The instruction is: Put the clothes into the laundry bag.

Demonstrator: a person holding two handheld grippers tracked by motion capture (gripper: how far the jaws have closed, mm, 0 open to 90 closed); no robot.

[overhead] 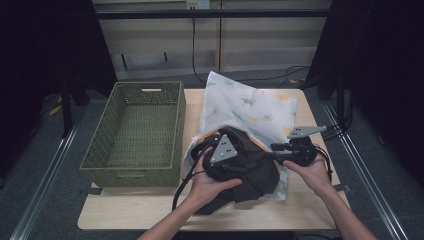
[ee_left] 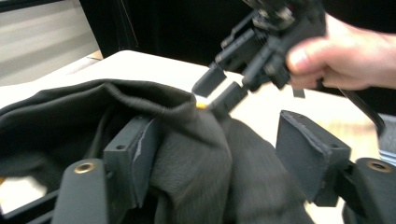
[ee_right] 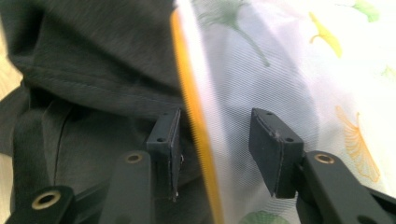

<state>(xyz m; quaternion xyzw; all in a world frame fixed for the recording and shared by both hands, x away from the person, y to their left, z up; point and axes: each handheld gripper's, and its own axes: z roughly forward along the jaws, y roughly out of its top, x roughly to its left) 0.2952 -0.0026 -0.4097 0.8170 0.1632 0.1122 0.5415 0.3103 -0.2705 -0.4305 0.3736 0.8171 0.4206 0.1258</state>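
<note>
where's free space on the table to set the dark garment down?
Bare tabletop runs along the near edge, in front of the green basket, whose inside is also empty. The right half is crowded: white leaf-print bag, dark garment and both tools sit there.

Pale wooden table point(overhead: 150, 210) on grey floor point(overhead: 45, 165), black curtains point(overhead: 45, 45) either side, beige wall panels point(overhead: 260, 40) behind.

Dark charcoal garment point(overhead: 250, 170), crumpled in a loose heap at lower centre of the high view, partly tucked into the mouth of a white mesh laundry bag point(overhead: 245, 107) with leaf print and orange rim, spread flat toward upper right.
</note>
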